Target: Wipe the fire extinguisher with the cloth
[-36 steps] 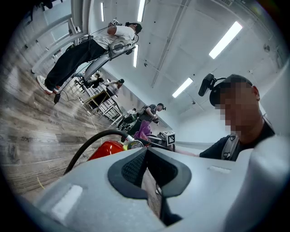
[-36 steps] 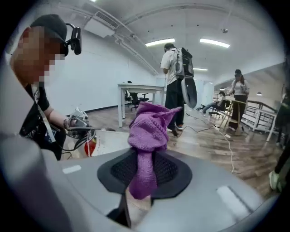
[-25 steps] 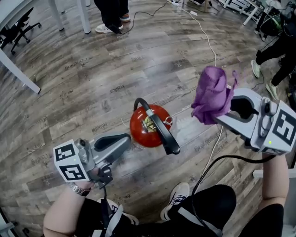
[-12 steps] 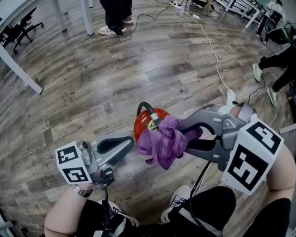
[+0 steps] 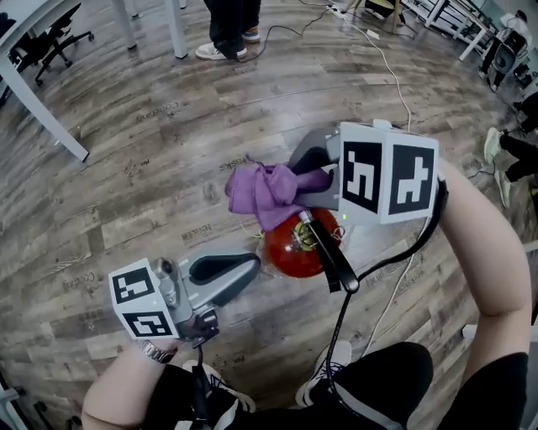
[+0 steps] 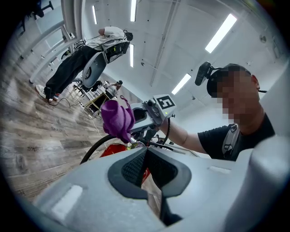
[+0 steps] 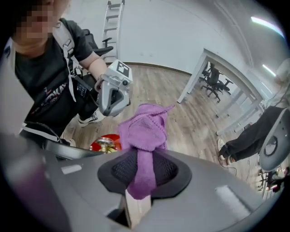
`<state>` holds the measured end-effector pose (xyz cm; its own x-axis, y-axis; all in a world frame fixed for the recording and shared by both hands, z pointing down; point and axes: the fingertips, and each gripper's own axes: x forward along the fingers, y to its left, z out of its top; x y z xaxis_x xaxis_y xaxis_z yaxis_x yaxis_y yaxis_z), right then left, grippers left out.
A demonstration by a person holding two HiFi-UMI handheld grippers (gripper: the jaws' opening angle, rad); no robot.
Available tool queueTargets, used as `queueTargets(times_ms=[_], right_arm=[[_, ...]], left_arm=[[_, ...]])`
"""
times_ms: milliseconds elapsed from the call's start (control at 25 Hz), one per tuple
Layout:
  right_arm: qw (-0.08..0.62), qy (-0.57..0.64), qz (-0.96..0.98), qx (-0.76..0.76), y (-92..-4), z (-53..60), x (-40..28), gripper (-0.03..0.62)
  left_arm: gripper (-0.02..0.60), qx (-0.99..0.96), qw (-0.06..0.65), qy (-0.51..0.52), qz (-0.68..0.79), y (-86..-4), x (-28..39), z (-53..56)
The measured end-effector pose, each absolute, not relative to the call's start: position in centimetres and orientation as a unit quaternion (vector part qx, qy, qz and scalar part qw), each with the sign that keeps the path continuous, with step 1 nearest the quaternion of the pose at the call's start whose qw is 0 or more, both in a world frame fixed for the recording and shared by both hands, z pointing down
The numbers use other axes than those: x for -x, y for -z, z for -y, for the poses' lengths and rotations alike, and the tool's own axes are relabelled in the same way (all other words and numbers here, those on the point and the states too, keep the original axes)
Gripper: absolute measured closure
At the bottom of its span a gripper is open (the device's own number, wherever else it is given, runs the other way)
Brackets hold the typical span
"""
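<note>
The red fire extinguisher (image 5: pixel 290 250) stands on the wood floor, its black lever (image 5: pixel 332 262) pointing toward me. My right gripper (image 5: pixel 301 180) hangs over its far side, pointing steeply down, shut on the purple cloth (image 5: pixel 265 191), which bunches out past the jaws just above the red top. The right gripper view shows the cloth (image 7: pixel 145 131) pinched between the pads (image 7: pixel 167 170), with the extinguisher's valve (image 7: pixel 105 144) below. My left gripper (image 5: pixel 250 270) is shut and empty, its tip close beside the extinguisher's left side; whether it touches is unclear. In the left gripper view the cloth (image 6: pixel 117 120) hangs above the red body (image 6: pixel 113 151).
A person's legs (image 5: pixel 231 25) stand at the far edge, another person (image 5: pixel 513 143) at the right. Desk legs (image 5: pixel 46 113) and an office chair (image 5: pixel 50 38) are at the far left. A white cable (image 5: pixel 395 80) runs across the floor. My own shoe (image 5: pixel 324 374) is near the extinguisher.
The right gripper has swung the cloth from the right side in over the extinguisher and tipped downward. The left gripper has stayed in place beside the extinguisher.
</note>
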<state>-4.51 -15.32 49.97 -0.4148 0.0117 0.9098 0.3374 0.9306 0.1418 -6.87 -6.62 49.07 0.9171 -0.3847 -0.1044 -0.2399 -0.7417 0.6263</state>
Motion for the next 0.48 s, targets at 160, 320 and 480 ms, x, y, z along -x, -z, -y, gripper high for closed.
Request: queueTargets(times_ms=[160, 320, 480], right_arm=[[0.551, 0.133, 0.818, 0.099, -51.9, 17.5, 5.2, 0.510], [0.544, 0.118, 0.824, 0.104, -52.2, 17.7, 5.0, 0.510], [0.526, 0.112, 0.836, 0.114, -51.1, 16.6, 4.0, 0.511]], left_arm=[[0.584, -0.926, 0.318, 0.118, 0.166, -48.8, 7.1, 6.5], [0.584, -0.926, 0.319, 0.118, 0.163, -48.8, 6.9, 6.6], [0.584, -0.925, 0.324, 0.113, 0.163, -49.4, 6.7, 6.8]])
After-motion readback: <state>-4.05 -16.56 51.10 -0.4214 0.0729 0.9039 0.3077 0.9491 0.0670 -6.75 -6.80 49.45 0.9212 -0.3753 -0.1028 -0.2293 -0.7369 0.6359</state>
